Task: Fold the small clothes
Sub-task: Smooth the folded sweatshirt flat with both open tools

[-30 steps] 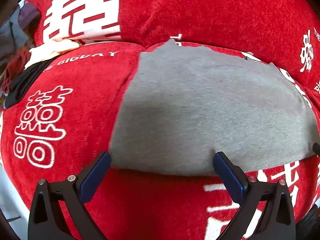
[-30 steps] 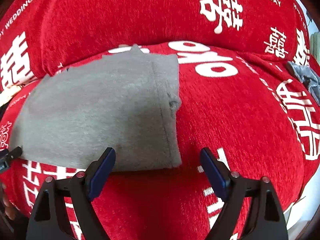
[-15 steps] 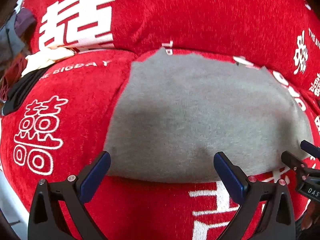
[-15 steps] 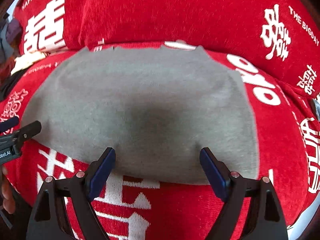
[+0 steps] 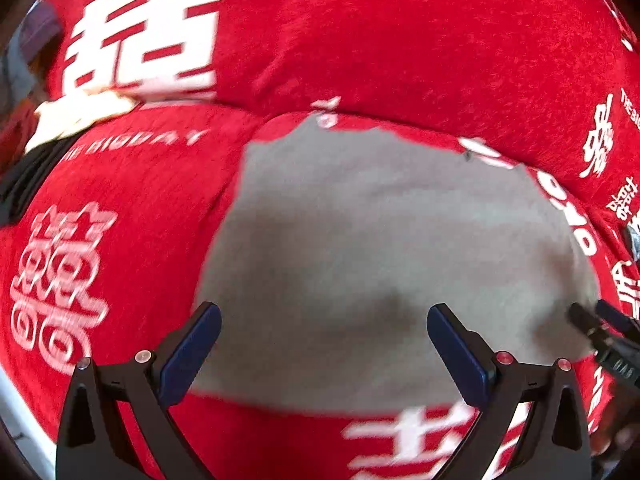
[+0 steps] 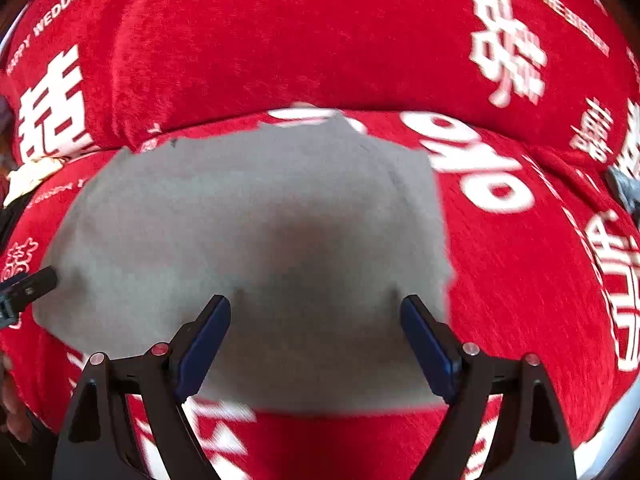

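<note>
A grey garment (image 5: 380, 240) lies flat, folded into a rough rectangle, on the red sofa seat (image 5: 132, 208). My left gripper (image 5: 323, 316) hovers open over its near left part, nothing between the blue pads. In the right wrist view the same grey garment (image 6: 248, 232) fills the middle, and my right gripper (image 6: 316, 308) is open above its near edge, empty. The right gripper's tips (image 5: 600, 328) show at the right edge of the left wrist view; the left gripper's tip (image 6: 28, 288) shows at the left edge of the right wrist view.
The red cover with white characters runs up the backrest (image 6: 320, 40). A cream cloth (image 5: 76, 116) and dark clothes (image 5: 24, 176) are piled at the far left. A blue-grey item (image 6: 622, 188) lies at the right end of the seat.
Both grippers shifted sideways over the grey garment; the right one came from the garment's right edge to above its middle. Both stayed open and empty. The garment has not moved.
</note>
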{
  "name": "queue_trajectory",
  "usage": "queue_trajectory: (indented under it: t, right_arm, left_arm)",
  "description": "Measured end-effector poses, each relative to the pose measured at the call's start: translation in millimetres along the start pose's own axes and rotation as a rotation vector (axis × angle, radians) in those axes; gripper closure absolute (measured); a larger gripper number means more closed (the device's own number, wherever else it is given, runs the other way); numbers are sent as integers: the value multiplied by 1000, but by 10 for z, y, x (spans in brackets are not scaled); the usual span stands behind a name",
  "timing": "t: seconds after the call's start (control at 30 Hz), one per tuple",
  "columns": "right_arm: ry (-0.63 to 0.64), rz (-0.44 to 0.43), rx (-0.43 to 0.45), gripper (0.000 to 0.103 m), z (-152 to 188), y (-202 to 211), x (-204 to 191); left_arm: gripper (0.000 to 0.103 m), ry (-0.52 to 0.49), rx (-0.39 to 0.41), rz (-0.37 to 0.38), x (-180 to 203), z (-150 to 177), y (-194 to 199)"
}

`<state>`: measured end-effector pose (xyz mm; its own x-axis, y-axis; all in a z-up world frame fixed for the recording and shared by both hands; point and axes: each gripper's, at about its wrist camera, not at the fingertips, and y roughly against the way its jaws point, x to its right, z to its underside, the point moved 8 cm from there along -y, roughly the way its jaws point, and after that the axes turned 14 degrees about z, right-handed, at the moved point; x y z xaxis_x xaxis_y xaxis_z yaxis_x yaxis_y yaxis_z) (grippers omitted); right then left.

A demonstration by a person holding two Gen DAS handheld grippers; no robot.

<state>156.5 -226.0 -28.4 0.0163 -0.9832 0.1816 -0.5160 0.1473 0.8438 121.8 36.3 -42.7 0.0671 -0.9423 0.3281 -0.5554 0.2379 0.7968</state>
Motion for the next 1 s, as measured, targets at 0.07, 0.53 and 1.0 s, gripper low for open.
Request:
queue_trajectory:
  t: [0.07,0.53,1.0]
  right_arm:
    - [39,-12,11,14,-93,-68,-196]
    - [-38,88,-27,11,-497,-456,53]
    - [110,19,21,11,-361,-200,-600]
  left_arm:
    - [0,-43,-16,10,188,-138,-169]
    - [0,61,-83,-65,-202,-416,-548]
    - [0,316,-91,162,-959,-109,-478]
